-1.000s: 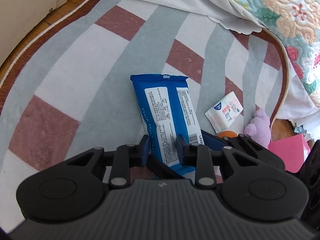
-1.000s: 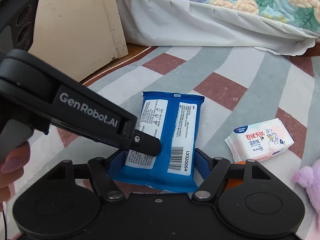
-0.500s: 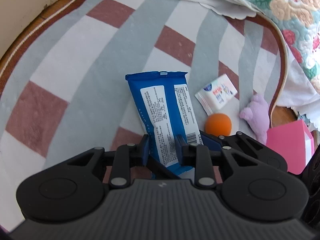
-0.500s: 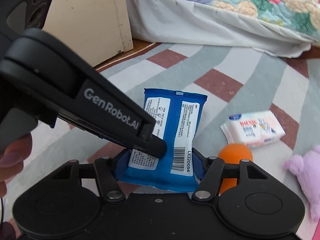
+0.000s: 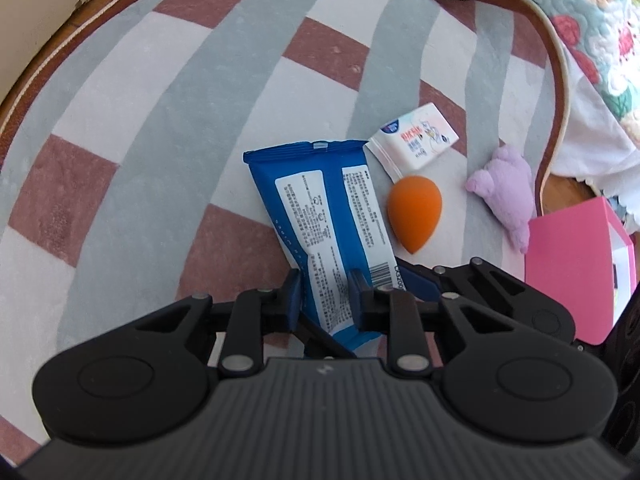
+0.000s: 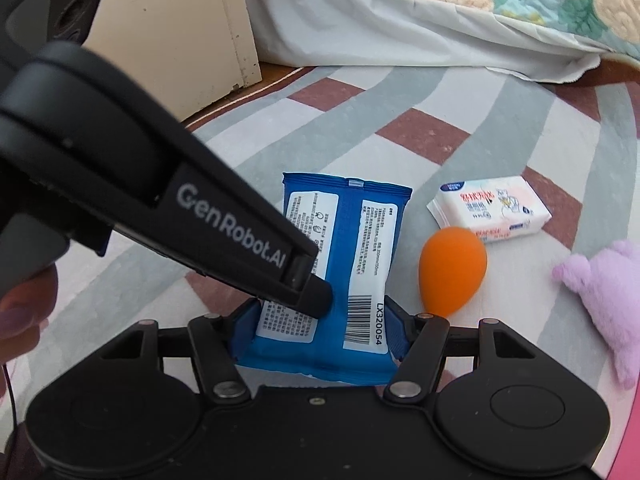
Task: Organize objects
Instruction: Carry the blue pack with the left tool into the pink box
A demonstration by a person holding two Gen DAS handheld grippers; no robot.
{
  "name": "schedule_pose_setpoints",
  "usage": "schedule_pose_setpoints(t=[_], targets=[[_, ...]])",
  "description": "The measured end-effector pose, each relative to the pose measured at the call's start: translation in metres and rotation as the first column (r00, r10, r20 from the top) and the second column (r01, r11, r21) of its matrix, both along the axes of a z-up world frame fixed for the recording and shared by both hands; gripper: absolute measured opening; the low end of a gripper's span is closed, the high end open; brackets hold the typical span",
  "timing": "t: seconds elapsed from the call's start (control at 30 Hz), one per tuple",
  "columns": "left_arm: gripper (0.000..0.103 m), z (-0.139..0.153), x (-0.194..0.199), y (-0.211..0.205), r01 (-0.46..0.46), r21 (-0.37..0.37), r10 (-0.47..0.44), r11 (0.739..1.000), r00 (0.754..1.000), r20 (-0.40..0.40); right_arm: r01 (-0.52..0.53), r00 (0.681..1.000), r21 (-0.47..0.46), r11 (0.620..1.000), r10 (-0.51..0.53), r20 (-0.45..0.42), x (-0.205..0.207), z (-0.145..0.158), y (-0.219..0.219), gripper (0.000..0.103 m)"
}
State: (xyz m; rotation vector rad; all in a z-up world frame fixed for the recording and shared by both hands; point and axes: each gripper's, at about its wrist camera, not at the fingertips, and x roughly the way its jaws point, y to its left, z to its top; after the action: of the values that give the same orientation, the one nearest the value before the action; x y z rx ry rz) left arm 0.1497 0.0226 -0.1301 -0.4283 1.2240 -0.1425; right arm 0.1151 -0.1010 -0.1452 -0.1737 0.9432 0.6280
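A blue wipes pack (image 5: 320,216) with white labels is held above the striped rug. My left gripper (image 5: 325,294) is shut on its near end. My right gripper (image 6: 320,320) also grips the same pack (image 6: 348,240) across its width, jaws against both side edges. The left gripper's finger (image 6: 224,224) crosses the right wrist view and presses on the pack. Below lie an orange egg-shaped sponge (image 5: 414,212), a small white tissue pack (image 5: 414,142) and a purple plush toy (image 5: 508,196).
A pink box (image 5: 576,264) stands at the right. The bed with a floral quilt (image 6: 460,4) and white skirt borders the rug at the back. A cream cabinet (image 6: 176,36) stands at the back left. The sponge (image 6: 452,276) lies close beside the pack.
Both grippers have lifted the blue pack up and back. The orange sponge, hidden under it before, has come into full view, and the pink box shows more.
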Motion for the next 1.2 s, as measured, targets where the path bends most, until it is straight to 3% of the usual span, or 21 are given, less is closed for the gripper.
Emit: schedule_pose_setpoints(t=[0.23,0.47,0.67,0.8,0.97,1.2], targets=[[0.022,0.005,-0.026,-0.008,-0.053,0.019,0.053,0.998,0.999,-0.002,-0.027,1.0,-0.02,0.999,0.027,-0.001,-0.018,0.0,0.002,0.068],[0.022,0.025,-0.046,-0.008,-0.061,0.004,0.061,0.998,0.998,0.018,-0.023,0.999,0.043,0.999,0.025,-0.039,-0.03,0.016,-0.01,0.068],[0.022,0.058,-0.075,-0.023,-0.02,0.09,0.015,0.996,0.998,0.058,-0.039,0.998,0.095,0.995,0.044,-0.049,-0.052,0.04,-0.019,0.068],[0.022,0.076,-0.089,-0.031,-0.013,0.105,0.005,0.994,0.997,0.072,-0.026,0.999,0.085,0.996,0.03,-0.042,-0.067,0.058,-0.023,0.068],[0.021,0.091,-0.104,-0.044,0.007,0.128,-0.016,0.992,0.998,0.067,0.003,0.994,0.055,0.999,0.003,-0.111,-0.076,0.078,-0.026,0.068],[0.021,0.111,-0.125,-0.047,0.026,0.077,-0.031,0.997,0.998,0.062,0.02,0.989,0.051,0.998,-0.012,-0.145,-0.099,0.1,-0.037,0.068]])
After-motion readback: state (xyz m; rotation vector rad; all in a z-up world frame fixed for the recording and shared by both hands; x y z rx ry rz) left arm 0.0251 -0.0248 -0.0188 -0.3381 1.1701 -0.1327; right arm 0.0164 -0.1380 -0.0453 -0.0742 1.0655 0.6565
